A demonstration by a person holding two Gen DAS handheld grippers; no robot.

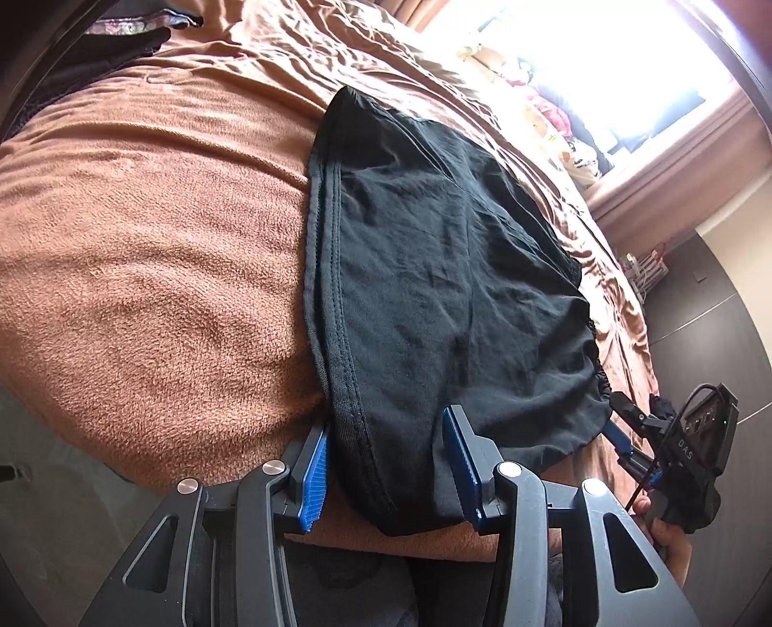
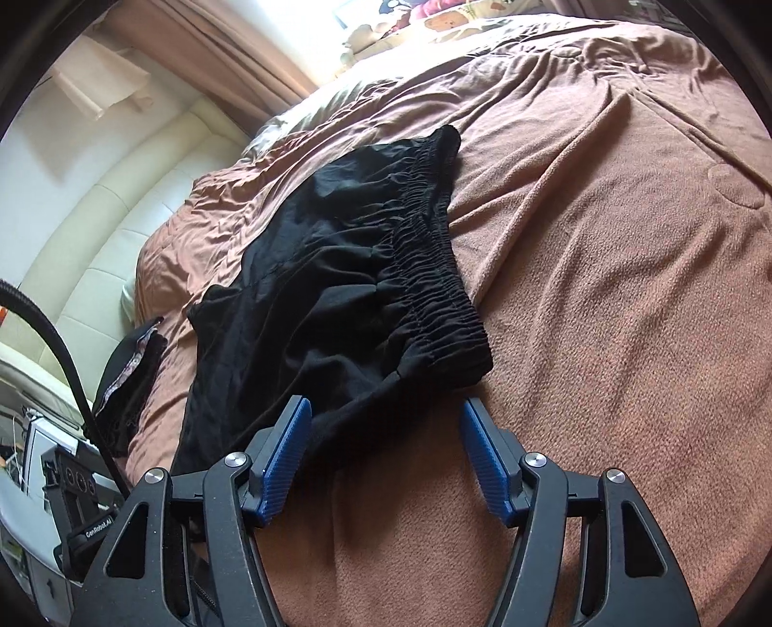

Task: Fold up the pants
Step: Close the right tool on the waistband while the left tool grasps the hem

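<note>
Black pants (image 1: 434, 270) lie flat on a brown blanket (image 1: 144, 270). In the left wrist view, my left gripper (image 1: 386, 434) is open, its blue pads either side of the hemmed near corner of the pants. In the right wrist view, the pants (image 2: 328, 289) show their gathered elastic waistband (image 2: 434, 270). My right gripper (image 2: 383, 415) is open, its jaws straddling the near corner below the waistband. The right gripper also shows in the left wrist view (image 1: 622, 424) at the pants' far corner.
A dark folded garment (image 2: 130, 386) lies at the blanket's edge, also seen in the left wrist view (image 1: 120, 43). A cream padded headboard (image 2: 96, 231) stands to the left. Stuffed toys (image 1: 555, 115) sit by the bright window. A dark floor (image 1: 714, 308) lies beyond the bed.
</note>
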